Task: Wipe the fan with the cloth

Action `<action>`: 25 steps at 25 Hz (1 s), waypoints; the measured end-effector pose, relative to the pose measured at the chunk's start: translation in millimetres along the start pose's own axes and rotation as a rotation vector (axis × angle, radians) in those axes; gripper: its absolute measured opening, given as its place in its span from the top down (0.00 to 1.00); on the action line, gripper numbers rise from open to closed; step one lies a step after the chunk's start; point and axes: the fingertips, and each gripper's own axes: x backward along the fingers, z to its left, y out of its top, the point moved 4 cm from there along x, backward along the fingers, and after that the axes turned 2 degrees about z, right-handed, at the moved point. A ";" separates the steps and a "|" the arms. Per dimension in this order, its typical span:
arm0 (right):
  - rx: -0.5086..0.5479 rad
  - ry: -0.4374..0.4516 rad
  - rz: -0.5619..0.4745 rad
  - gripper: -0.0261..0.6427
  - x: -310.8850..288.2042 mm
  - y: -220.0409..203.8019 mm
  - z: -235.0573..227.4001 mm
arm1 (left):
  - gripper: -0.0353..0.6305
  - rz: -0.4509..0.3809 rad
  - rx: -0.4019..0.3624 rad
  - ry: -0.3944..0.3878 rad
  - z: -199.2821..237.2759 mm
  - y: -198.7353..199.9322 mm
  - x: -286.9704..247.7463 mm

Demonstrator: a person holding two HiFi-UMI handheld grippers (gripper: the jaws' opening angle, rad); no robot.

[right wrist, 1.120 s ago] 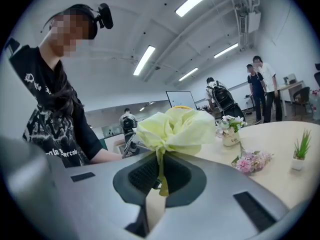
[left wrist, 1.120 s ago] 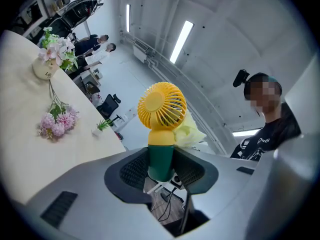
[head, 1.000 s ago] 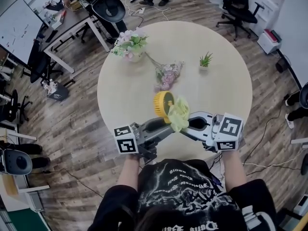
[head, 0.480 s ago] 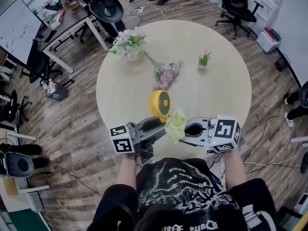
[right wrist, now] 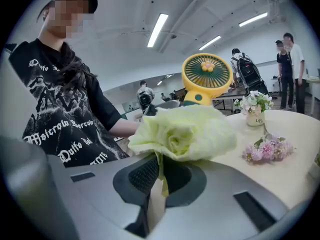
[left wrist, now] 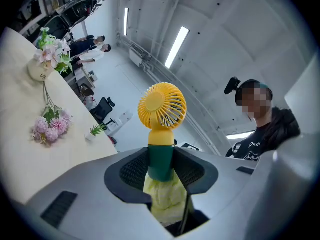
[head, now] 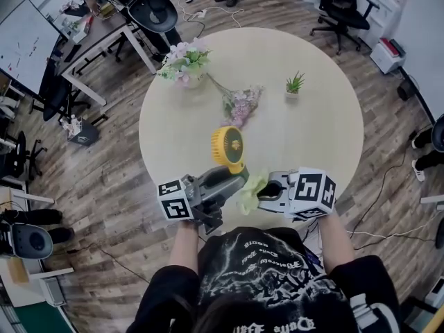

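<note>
now | left claw grips fan handle | right claw grips cloth, seemingly lowered off fan head

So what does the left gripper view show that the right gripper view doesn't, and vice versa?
Only the left gripper view: the left gripper clamped on the small yellow fan's dark green handle. Only the right gripper view: the right gripper pinching the crumpled pale yellow-green cloth. Both: the fan's round yellow head, that cloth, the white vase of flowers, the loose pink flower bunch, the round beige table and the person.
</note>
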 end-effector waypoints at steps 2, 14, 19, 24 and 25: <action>-0.008 -0.019 0.012 0.93 -1.4 -5.3 -3.3 | 0.69 0.006 0.002 -0.007 -0.3 -1.6 -3.0; -0.103 -0.302 -0.098 0.93 29.0 -8.2 -47.6 | 0.69 0.161 0.003 -0.019 0.0 -24.6 -11.6; -0.165 -0.370 -0.204 0.93 42.4 0.3 -58.8 | 0.69 0.209 0.000 0.012 5.4 -31.6 -17.2; -0.297 -0.390 -0.352 0.93 50.5 -1.1 -65.5 | 0.69 0.224 -0.024 0.067 12.8 -31.3 -19.2; -0.324 -0.388 -0.395 0.93 53.4 -1.2 -66.3 | 0.69 0.226 -0.026 0.082 14.6 -32.1 -18.4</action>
